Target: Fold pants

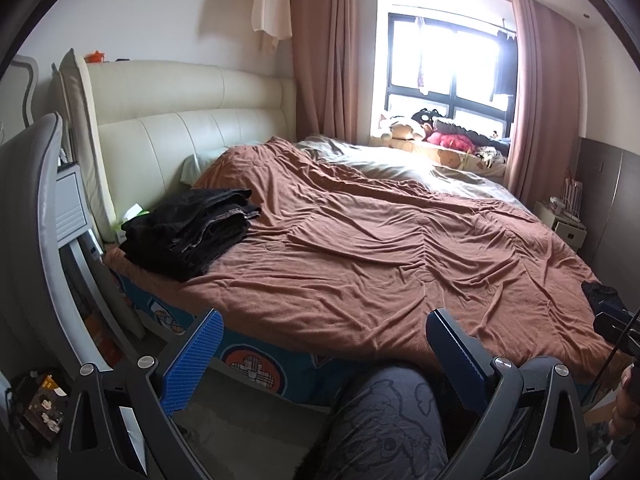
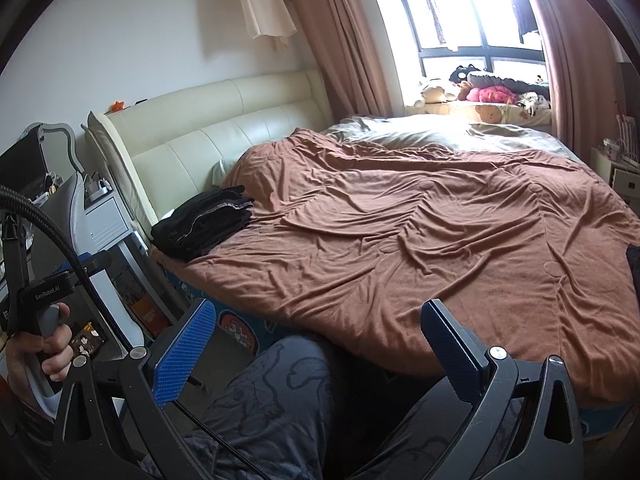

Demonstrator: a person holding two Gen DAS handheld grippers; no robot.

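Note:
A stack of folded black pants (image 1: 190, 230) lies on the brown blanket (image 1: 380, 240) at the bed's near left corner, close to the headboard; it also shows in the right wrist view (image 2: 204, 222). My left gripper (image 1: 324, 344) is open and empty, held off the bed's front edge above the person's knee (image 1: 384, 420). My right gripper (image 2: 316, 332) is open and empty, also off the front edge. A dark garment (image 1: 604, 294) lies at the bed's right edge, partly cut off; in the right wrist view (image 2: 634, 264) only a sliver shows.
A cream padded headboard (image 1: 180, 120) stands at the left. A grey nightstand (image 1: 72, 208) and chair back (image 1: 36, 200) crowd the left side. Stuffed toys (image 1: 440, 132) sit on the window sill. A small white cabinet (image 1: 564, 220) stands at the right wall.

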